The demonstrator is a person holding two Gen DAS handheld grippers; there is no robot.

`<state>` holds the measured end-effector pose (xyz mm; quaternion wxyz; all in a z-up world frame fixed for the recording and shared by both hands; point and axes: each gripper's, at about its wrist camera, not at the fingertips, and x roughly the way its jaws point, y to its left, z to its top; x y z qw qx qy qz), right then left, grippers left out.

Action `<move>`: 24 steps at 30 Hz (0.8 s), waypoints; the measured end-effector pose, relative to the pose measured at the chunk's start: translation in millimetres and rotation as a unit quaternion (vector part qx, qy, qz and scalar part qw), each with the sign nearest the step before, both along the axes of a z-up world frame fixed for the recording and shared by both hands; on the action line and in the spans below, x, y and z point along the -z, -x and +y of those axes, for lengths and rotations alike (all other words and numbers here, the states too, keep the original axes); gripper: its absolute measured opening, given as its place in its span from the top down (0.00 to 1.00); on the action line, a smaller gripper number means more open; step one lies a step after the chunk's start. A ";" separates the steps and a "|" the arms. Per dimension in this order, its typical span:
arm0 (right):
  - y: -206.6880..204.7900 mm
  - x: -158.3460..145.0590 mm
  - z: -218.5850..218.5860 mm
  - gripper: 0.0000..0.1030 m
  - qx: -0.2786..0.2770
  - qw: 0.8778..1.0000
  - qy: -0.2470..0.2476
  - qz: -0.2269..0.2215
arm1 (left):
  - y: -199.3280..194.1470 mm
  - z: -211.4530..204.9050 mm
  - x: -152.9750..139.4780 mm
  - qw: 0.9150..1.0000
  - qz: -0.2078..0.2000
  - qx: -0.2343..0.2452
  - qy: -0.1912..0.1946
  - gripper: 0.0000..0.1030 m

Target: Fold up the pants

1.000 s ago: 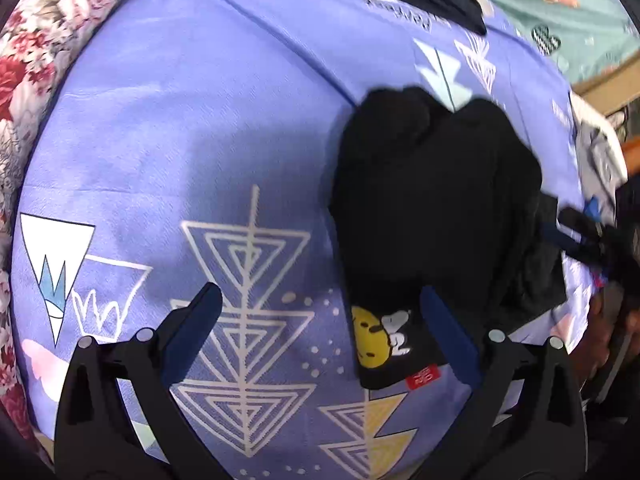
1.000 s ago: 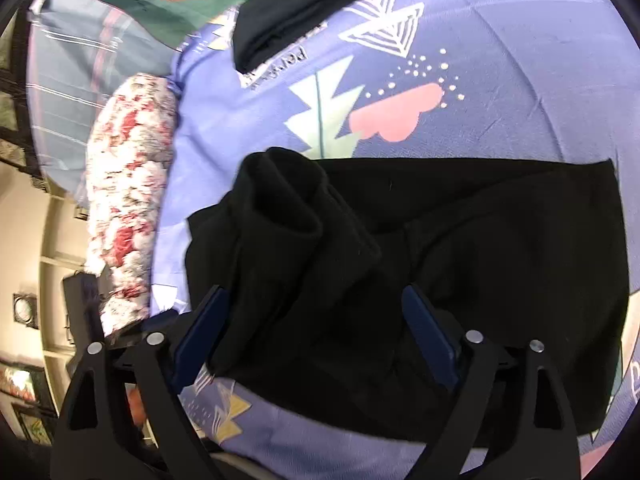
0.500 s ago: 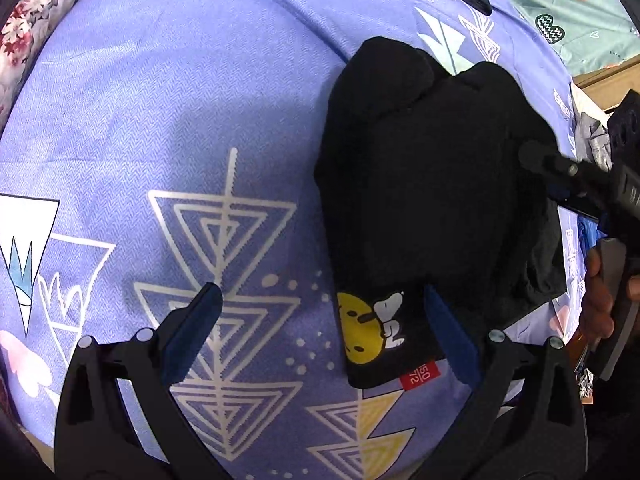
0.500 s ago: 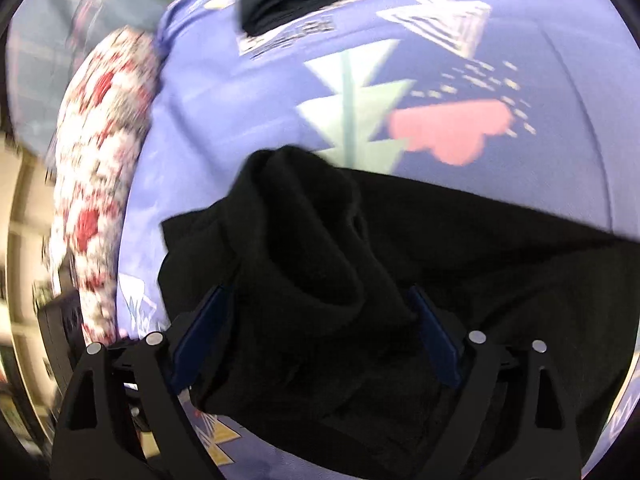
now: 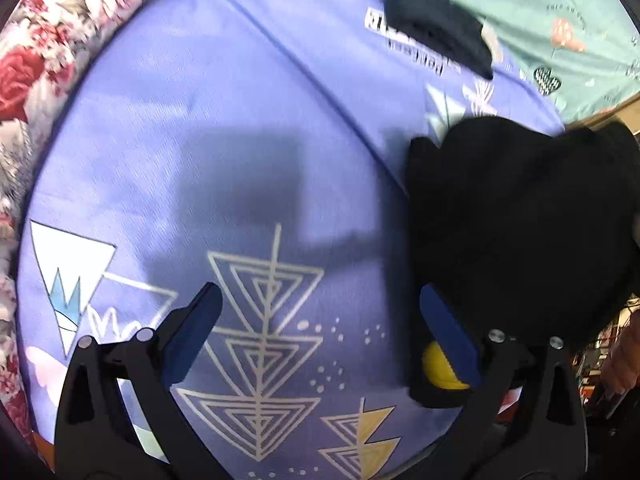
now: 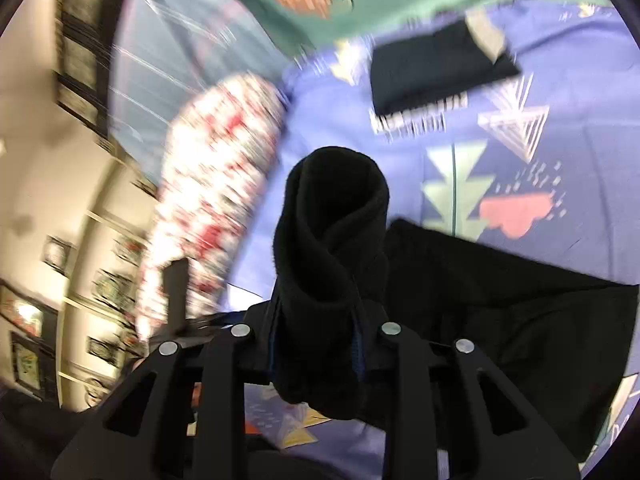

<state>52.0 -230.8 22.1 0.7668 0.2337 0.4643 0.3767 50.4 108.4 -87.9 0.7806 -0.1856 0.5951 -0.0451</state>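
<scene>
The black pants point(image 5: 520, 216) lie bunched on the purple patterned bedsheet point(image 5: 200, 120), at the right of the left wrist view. Their yellow cartoon patch point(image 5: 438, 368) shows just behind the right finger. My left gripper point(image 5: 320, 300) hangs open above the sheet, left of the pants, with only sheet between its fingers. In the right wrist view my right gripper point(image 6: 316, 312) has its jaws closing on a rolled bunch of the pants point(image 6: 332, 240). That bunch is raised off the bed, and the remainder of the garment trails flat to the right.
A folded dark garment point(image 6: 436, 76) lies farther back on the sheet, also seen as a folded dark garment point(image 5: 432, 28). A floral pillow point(image 6: 216, 184) borders the left side. A green blanket point(image 5: 540, 8) covers the far end. A hand point(image 5: 624, 364) shows at the right edge.
My right gripper has gone from wide open over the pants to clamped on a bunch of them, and has lifted it. In the left view the pants have shifted right.
</scene>
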 end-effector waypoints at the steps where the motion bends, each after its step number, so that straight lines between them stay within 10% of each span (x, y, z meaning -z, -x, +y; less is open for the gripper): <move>1: 4.3 0.3 -16.8 0.73 0.016 1.000 -0.001 -0.006 | -1.5 0.7 -2.4 1.000 -0.004 0.000 0.002 0.02; 7: 30.2 103.6 -124.5 0.68 0.162 0.977 0.111 0.086 | -10.4 -23.5 13.4 0.999 0.012 0.031 0.007 0.02; 9: 38.5 147.5 -146.1 0.45 0.207 0.948 0.179 0.165 | -13.9 -37.4 23.2 0.998 0.027 0.050 0.007 0.02; 17: 31.5 96.6 -148.0 0.23 0.247 0.943 0.208 0.080 | -17.3 -73.1 29.0 0.995 0.037 0.095 0.005 0.02; 24: -12.6 138.7 -110.4 0.23 0.186 0.952 0.208 0.124 | -13.3 -74.6 24.6 0.995 0.031 0.093 0.003 0.02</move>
